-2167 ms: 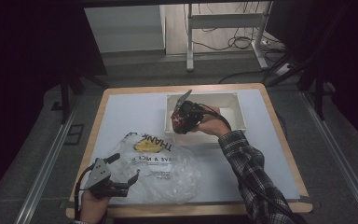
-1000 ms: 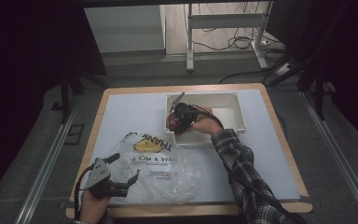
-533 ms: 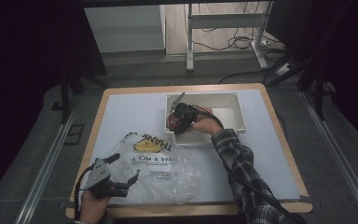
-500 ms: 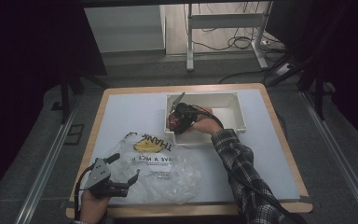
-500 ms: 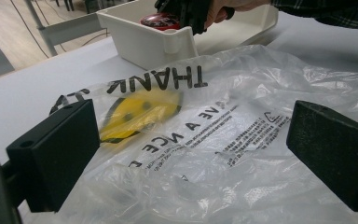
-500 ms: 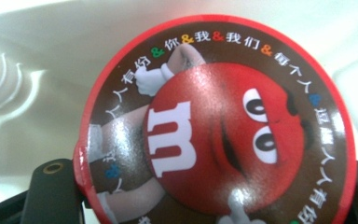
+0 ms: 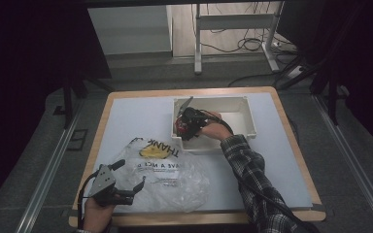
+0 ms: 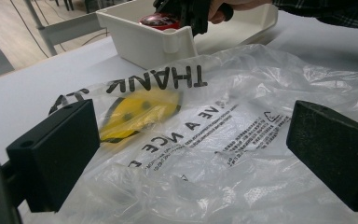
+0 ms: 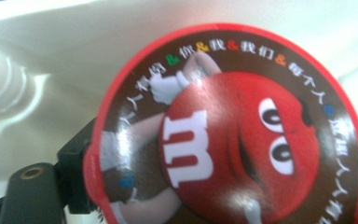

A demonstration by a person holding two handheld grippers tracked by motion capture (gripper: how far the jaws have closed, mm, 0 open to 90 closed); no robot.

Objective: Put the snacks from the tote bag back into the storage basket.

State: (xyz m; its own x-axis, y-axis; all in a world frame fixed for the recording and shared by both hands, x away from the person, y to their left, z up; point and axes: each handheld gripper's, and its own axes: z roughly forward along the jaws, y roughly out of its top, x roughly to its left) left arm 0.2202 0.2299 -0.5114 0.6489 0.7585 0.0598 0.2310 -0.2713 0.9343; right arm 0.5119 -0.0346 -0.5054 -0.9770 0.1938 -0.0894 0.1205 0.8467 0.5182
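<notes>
The red-rimmed round tub (image 9: 228, 126) shows a red candy face with a white "m" ringed by Chinese characters; the right gripper (image 7: 187, 124) has its fingers clamped on it inside the white bin (image 7: 243, 109), forearm stretched forward. The clear plastic bag (image 8: 205, 140), printed "THANK", lies on the tabletop (image 7: 126, 116) between the spread fingers of the left gripper (image 8: 191, 154).

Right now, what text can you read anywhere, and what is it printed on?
"THANK": plastic bag, black capitals above a yellow smiley.
"...AVE A NCE...": same bag, partly creased.
Small print on the bag: too small to read.
"m": red candy lid in the right claw.
Rim characters: too blurred.
</notes>
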